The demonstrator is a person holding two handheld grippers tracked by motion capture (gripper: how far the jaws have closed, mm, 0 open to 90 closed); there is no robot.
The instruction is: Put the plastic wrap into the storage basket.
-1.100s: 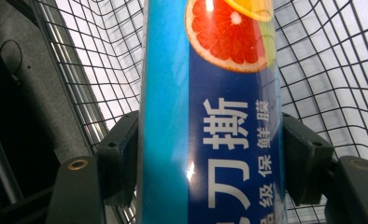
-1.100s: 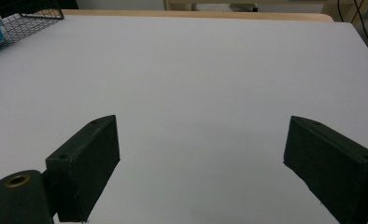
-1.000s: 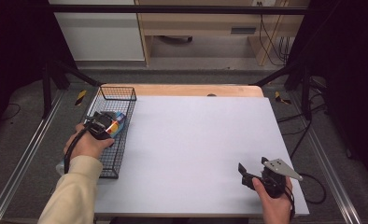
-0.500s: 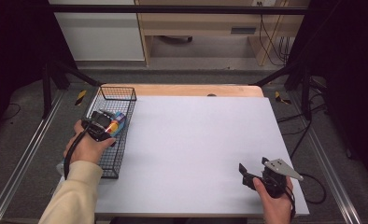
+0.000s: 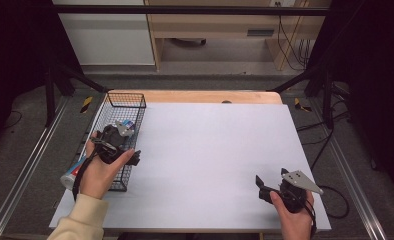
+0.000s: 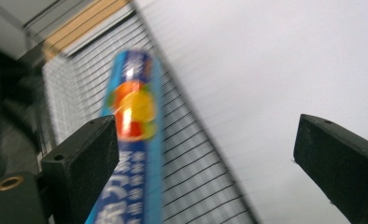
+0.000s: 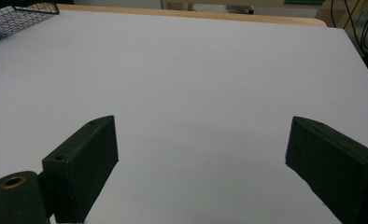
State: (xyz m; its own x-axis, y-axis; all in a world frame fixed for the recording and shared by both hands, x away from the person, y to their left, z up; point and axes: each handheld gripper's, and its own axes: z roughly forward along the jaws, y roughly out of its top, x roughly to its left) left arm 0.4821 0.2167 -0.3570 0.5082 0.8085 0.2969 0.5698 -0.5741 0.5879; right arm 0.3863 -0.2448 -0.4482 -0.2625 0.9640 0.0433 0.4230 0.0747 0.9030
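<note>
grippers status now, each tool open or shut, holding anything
Left tool: open, holding nothing, over the wire basket beside a blue tube.
Right tool: open, empty, above the white table.

Lab: metal frame rails [image 5: 20,177], trailing cables [image 5: 290,42], white table [image 5: 210,150].

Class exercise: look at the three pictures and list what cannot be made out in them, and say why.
1. The print on the blue tube: motion blur in the left gripper view.
2. The tube's lower end: cut off by that view's bottom edge.
3. The wire basket's contents in the high view: the left gripper and hand cover them.
4. The small dark mark at the table's far edge: too small.
</note>
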